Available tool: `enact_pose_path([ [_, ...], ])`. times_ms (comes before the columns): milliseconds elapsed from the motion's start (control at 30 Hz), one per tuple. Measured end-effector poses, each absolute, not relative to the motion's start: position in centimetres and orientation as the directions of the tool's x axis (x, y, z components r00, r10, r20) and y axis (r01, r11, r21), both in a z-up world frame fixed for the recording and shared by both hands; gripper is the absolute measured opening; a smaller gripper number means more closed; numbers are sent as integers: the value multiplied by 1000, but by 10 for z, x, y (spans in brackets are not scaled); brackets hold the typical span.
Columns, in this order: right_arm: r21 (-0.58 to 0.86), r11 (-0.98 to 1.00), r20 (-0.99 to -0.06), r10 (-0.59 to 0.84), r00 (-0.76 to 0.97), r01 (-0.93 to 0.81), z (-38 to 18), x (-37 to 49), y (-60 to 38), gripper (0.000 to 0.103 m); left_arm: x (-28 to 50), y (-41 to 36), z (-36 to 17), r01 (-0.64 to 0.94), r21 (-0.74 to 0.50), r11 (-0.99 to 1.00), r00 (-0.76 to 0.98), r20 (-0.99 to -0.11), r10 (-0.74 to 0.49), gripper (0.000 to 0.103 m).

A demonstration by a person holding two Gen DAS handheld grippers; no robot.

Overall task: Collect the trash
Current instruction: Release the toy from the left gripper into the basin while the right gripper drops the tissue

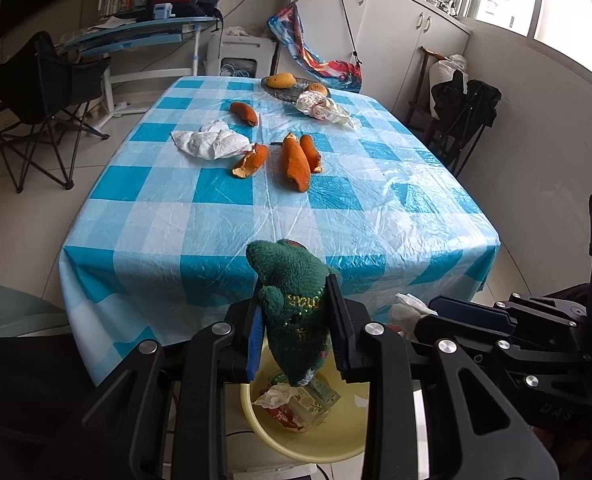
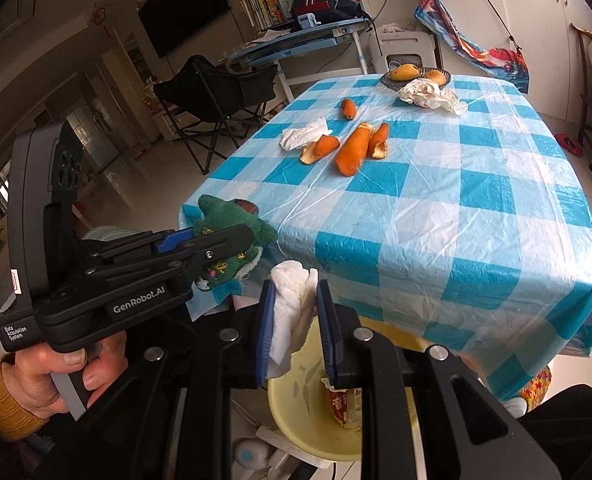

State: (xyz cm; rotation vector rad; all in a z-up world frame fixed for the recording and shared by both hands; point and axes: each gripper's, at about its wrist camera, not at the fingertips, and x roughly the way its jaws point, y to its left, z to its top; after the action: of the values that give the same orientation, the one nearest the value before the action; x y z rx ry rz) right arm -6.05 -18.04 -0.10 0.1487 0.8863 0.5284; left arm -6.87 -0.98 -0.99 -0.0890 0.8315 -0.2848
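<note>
Your left claw point(image 1: 296, 332) was clamped on a green knitted sock point(image 1: 292, 300), pads pressing its sides, low in the middle of the left wrist frame; the sock's heel stuck up over the near table edge and its toe hung down above the basin point(image 1: 336, 440). Your right claw point(image 2: 294, 326) was nearly closed on a white tissue point(image 2: 292, 312), pinched between the blue pads at the bottom centre of the right wrist frame, also above the yellow basin, which sat on the floor in front of the table and already held a wadded tissue and some wrappers point(image 1: 300, 404). In the right wrist view your left hand point(image 2: 44, 380), in a mustard cuff, gripped the other tool's handle at lower left. Beyond, on the blue checked cloth point(image 1: 216, 220), four peels point(image 1: 296, 164) lay near the middle of the frame, one beside a second tissue point(image 1: 210, 144) to their left. A third crumpled tissue point(image 1: 322, 108) lay farther back, touching a dish point(image 1: 274, 90) with a mango point(image 1: 281, 80) at the far edge.
</note>
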Motion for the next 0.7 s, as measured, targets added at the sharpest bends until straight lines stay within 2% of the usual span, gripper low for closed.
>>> enact_pose_path([
  [400, 355, 879, -732, 474, 490, -319, -11, -81, -189, 23, -95, -31, -10, 286, -150, 946, 630, -715, -304, 27],
  [700, 377, 888, -743, 461, 485, -264, -17, -81, -198, 38, -101, -44, -16, 337, -127, 933, 598, -736, -316, 27],
])
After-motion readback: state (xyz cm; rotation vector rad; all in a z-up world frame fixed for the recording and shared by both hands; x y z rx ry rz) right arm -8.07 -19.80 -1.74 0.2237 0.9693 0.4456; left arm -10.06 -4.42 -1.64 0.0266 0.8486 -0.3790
